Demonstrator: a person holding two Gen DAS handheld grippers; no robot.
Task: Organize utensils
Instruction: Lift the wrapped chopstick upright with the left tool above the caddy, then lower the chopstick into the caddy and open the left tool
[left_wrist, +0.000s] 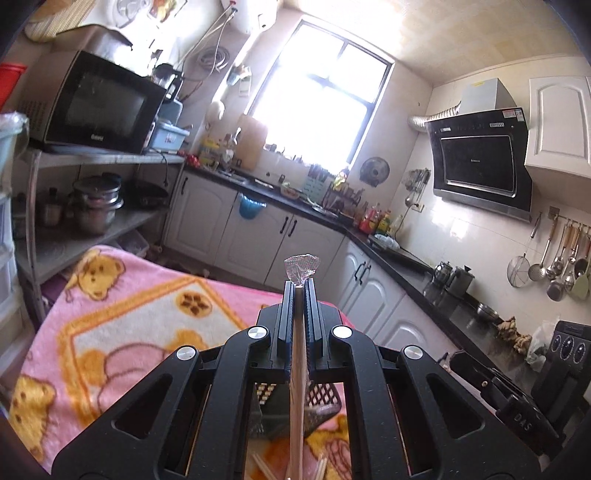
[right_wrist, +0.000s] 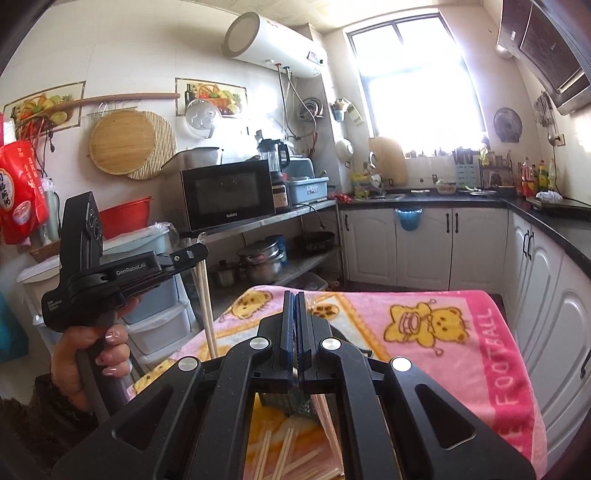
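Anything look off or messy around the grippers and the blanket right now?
Yes. Loose chopsticks lie scattered at odd angles on the pink blanket beside the dark basket rather than in it. The left gripper is shut on a wrapped pair whose clear wrapper looks crumpled.

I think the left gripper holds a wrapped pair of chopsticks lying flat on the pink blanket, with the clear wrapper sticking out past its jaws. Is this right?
Not quite. The left gripper does hold the wrapped chopsticks, and the clear wrapper does stick out past its jaws. But they are not lying flat: the right wrist view shows them hanging nearly upright in the air, beside the pink blanket.
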